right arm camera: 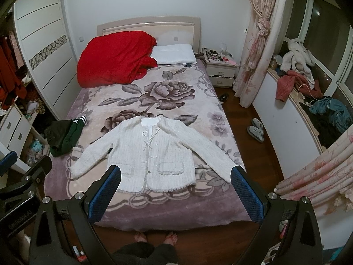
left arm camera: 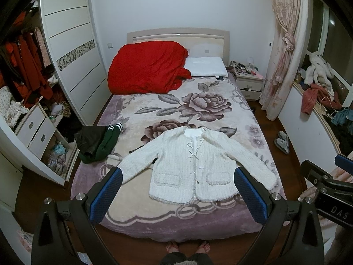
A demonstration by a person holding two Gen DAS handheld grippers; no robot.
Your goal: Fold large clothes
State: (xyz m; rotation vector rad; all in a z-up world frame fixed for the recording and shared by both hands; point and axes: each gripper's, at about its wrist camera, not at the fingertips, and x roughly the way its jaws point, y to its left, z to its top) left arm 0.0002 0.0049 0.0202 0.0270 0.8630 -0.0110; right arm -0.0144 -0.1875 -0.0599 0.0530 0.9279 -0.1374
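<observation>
One bed fills the room, its flowered blanket giving a broad flat surface for folding. At its head sit one bunched red quilt and one white pillow, pushed back, likely to keep the near half free. On that near half lies one white jacket, front up, buttoned, both sleeves spread outward and hem toward the person standing at the foot of the bed; laid out flat like this, it looks ready for a first fold, none yet made. One dark green and black garment lies crumpled near the bed's left edge, apart from the jacket. Two slippers rest on the floor. The left hand-held gripper and right hand-held gripper both hover spread wide above the near edge, holding nothing.
</observation>
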